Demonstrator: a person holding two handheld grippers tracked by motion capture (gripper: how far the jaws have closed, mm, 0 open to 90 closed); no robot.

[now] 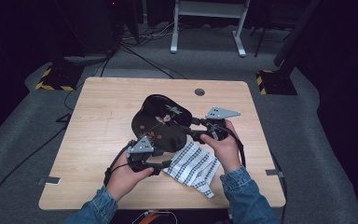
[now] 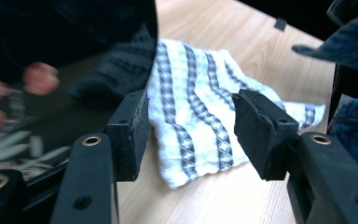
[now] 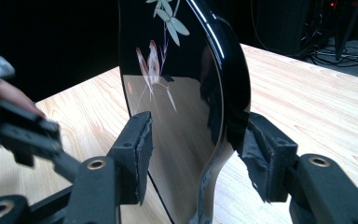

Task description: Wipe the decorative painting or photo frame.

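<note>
**Ana:** Right gripper (image 3: 193, 154) has its jaws apart, and the rim of that glossy black tray (image 3: 186, 93) stands between the pads, neither one visibly pressing on it. In the high view the tray (image 1: 161, 122) sits mid-table, and from the gripper's own camera it looks tipped up on edge.

**Ben:** And the left gripper (image 2: 191, 135)?

**Ana:** Jaws apart too, nothing between them. It looks straight at the striped cloth (image 2: 191, 102) lying crumpled on the wooden table (image 2: 242, 28), the near edge of the tray partly over it. From above, the cloth (image 1: 193, 164) lies just beside the tray, toward the person, between the two hands.

**Ben:** So where's the danger?

**Ana:** The tray, I'd say. With pads that wide, nothing I can see is clamping it. If it really is leaning, it could slap flat on the table or skid on that slick lacquer.

**Ben:** And the cloth side?

**Ana:** If the left gripper dives for the cloth, it may pinch a single fold and drag the heap, or knock the tray's lower edge, which sits right beside its left pad.
</note>
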